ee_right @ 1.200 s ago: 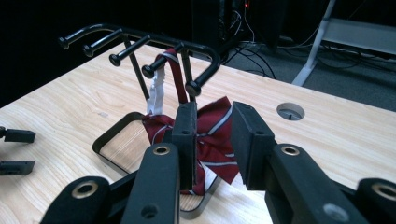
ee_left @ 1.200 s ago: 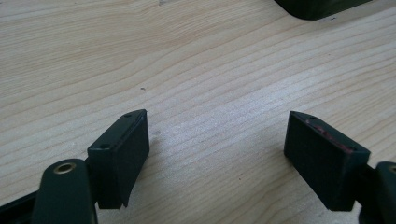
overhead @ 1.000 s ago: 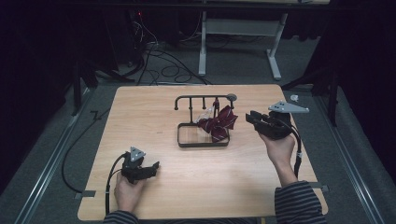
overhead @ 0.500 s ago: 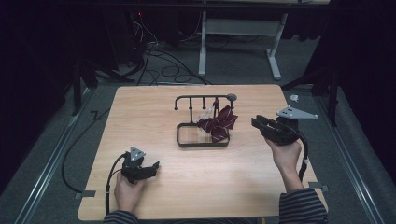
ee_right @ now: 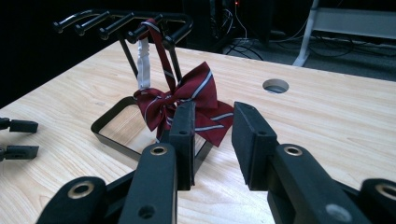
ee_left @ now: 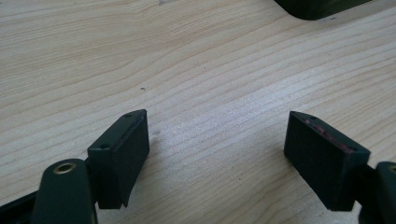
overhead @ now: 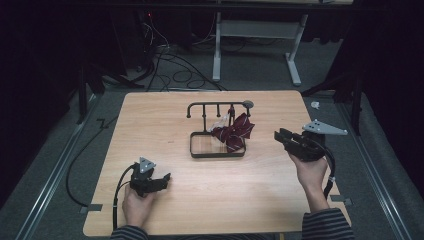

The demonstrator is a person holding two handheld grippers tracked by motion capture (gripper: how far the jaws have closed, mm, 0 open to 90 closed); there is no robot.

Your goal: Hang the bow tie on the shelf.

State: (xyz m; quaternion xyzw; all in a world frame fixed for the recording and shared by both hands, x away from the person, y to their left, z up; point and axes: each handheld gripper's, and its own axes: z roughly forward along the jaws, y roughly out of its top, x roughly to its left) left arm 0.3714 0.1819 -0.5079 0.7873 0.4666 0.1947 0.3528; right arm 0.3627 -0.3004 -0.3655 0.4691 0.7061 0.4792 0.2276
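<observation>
Maroon striped fabric bow tie (overhead: 234, 134) is hung by a white strap from a black metal hook rack (overhead: 216, 106), centre of frame, on the pale wood-grain table (overhead: 165, 120). Right claw (overhead: 280, 136) is parted, empty, at right; left claw (overhead: 162, 181) is spread wide, empty, lower left.

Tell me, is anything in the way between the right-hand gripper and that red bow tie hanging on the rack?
Nothing visible. The right gripper points at the bow tie with open jaws and only bare table between them. The bow tie hangs by its strap from the rack, whose base frame lies under it, not in front.
</observation>
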